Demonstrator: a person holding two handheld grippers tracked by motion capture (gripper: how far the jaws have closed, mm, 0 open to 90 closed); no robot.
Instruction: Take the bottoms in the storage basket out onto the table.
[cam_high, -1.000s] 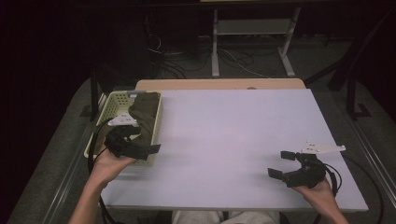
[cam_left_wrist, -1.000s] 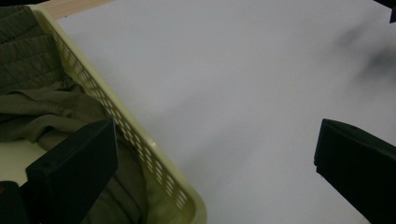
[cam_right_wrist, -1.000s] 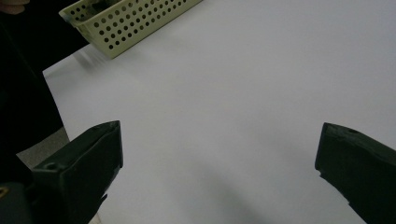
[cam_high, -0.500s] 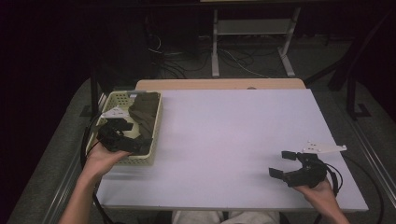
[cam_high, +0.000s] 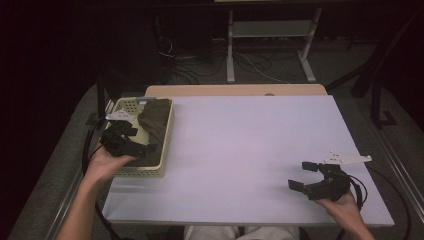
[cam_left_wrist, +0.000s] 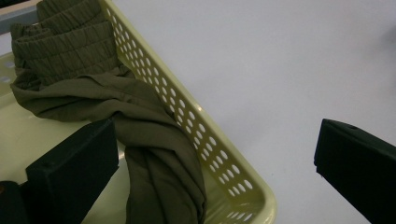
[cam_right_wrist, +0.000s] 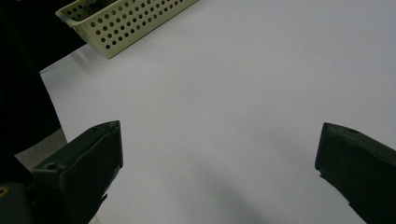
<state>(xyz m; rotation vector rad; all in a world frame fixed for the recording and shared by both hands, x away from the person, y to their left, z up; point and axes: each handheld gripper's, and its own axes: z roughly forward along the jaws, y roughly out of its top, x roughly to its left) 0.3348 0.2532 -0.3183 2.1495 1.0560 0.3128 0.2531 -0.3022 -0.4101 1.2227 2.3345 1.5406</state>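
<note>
High view shows the left claw (cam_high: 131, 145) wide apart over the yellow basket (cam_high: 167, 131), right above the green cloth (cam_high: 154, 120) inside. The cloth runs away from the person. The right claw (cam_high: 305, 176), also apart, waits far across the worktop (cam_high: 245, 150).

Basket (cam_left_wrist: 196, 121): pale yellow perforated plastic, slightly glossy. Garment (cam_left_wrist: 140, 121): olive cloth, matt, ribbed at elastic band. Table (cam_high: 250, 150): smooth matt white surface.
</note>
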